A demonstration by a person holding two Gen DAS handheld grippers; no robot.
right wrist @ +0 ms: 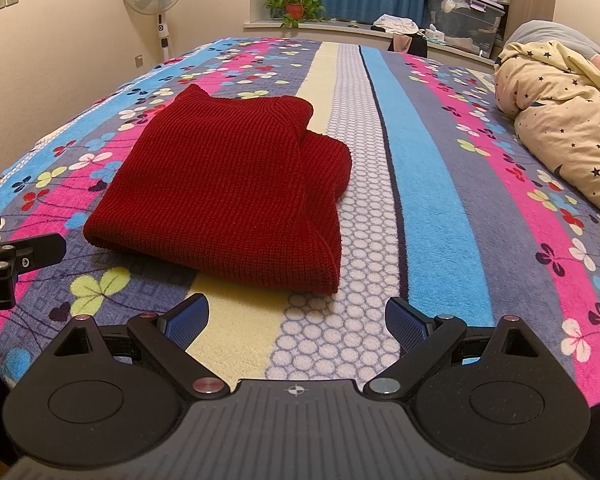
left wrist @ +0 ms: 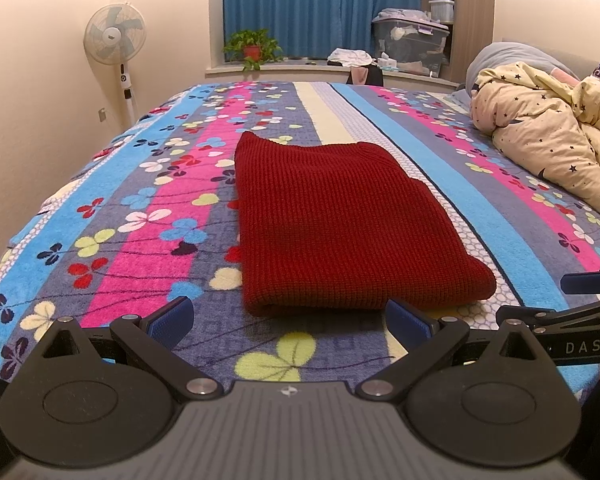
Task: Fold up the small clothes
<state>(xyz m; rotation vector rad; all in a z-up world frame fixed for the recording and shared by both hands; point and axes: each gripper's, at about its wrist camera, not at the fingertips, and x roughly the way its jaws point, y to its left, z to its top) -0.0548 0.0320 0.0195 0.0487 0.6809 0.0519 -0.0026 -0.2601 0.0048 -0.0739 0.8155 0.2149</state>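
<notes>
A dark red knitted sweater (left wrist: 340, 220) lies folded into a thick rectangle on the striped flowered bedspread (left wrist: 140, 216). My left gripper (left wrist: 288, 316) is open just short of the sweater's near folded edge, holding nothing. In the right wrist view the same sweater (right wrist: 228, 184) lies ahead and to the left, with an uneven layer sticking out at its right side. My right gripper (right wrist: 296, 316) is open over the bedspread (right wrist: 432, 184), a little back from the sweater's near right corner. Each gripper shows at the edge of the other's view.
A cream star-print quilt (left wrist: 552, 136) is bunched at the right side of the bed. Behind the bed are a standing fan (left wrist: 116, 40), a potted plant (left wrist: 252, 48) on the window ledge, blue curtains and plastic storage boxes (left wrist: 412, 40).
</notes>
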